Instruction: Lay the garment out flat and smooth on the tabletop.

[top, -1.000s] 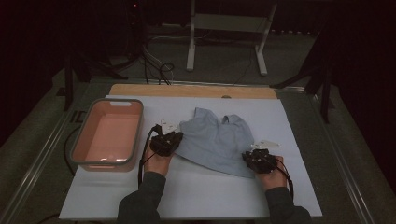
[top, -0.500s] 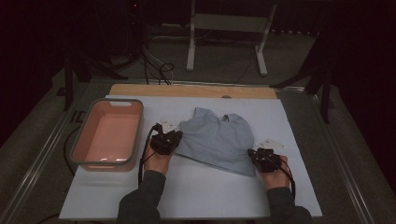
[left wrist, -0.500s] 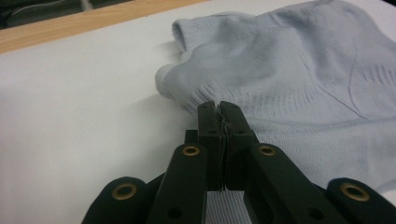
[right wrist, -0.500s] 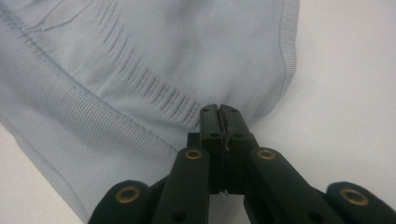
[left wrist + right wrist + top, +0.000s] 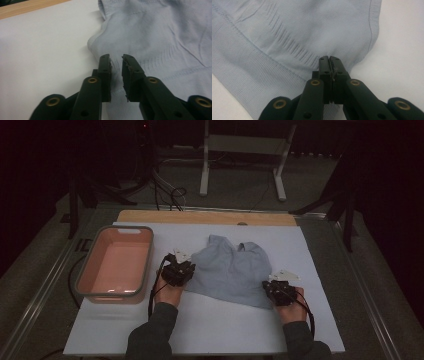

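A pale blue knitted garment (image 5: pixel 231 269) is lying spread on the white table cover (image 5: pixel 210 325), near the middle of it, with its ribbed hem toward the person; no brand, label or writing is showing on the cloth, the basin or the grippers, so there is nothing readable to report.

The left gripper (image 5: pixel 178 270) is resting at the garment's left edge; in the left gripper view its jaws are standing a narrow gap apart, having just been opening, with the ribbed cloth (image 5: pixel 160 45) lying under and between them and the pads not pressing on it; the left gripper (image 5: pixel 116 75) is pointing along the fabric toward a fold at the edge.

The right gripper (image 5: pixel 278 289) is sitting at the garment's near right corner; in the right gripper view its jaws are pressed together on the ribbed hem (image 5: pixel 294 45), the cloth puckering in small pleats where the right gripper (image 5: pixel 329 61) is pinching it.

A salmon-pink basin with a grey rim (image 5: pixel 85 279) is standing on the left of the table cover, just beside the left hand (image 5: pixel 169 292); a wooden strip (image 5: pixel 150 216) is running along the far edge of the table.
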A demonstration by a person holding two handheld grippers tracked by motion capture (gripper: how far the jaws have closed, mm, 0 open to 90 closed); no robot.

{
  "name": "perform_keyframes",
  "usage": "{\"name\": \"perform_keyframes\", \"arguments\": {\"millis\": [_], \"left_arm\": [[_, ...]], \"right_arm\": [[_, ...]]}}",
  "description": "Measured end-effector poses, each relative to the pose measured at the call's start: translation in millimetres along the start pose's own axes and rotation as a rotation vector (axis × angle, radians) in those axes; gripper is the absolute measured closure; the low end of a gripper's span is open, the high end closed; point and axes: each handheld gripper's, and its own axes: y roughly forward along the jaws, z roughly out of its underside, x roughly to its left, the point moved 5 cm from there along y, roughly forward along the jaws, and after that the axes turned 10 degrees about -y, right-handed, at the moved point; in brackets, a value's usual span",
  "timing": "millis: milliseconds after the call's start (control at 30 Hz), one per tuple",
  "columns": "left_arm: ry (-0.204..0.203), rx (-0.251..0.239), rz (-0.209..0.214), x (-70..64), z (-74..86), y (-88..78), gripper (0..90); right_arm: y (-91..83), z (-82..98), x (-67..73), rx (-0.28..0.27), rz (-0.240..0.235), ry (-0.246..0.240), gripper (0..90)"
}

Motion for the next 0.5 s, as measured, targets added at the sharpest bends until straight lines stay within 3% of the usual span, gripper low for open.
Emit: {"name": "perform_keyframes", "arguments": {"millis": [100,200,333,500], "left_arm": [[0.003,-0.008,0.026,-1.9,3.3,-4.6,65.6],[0.011,0.003,0.037,-2.0,7.0,-6.2,59.8],[-0.025,0.017,0.061,3.7,18.4,-7.7,55.8],[-0.031,0.032,0.079,7.8,27.7,-7.8,54.4]], "right_arm": [[0.1,0.0,-0.5,0.001,0.002,0.006,88.8],[0.5,0.2,-0.5,0.002,0.002,0.007,88.7],[0.3,0.1,-0.6,0.003,0.003,0.007,88.8],[0.5,0.0,-1.1,0.001,0.003,0.010,88.8]]}}
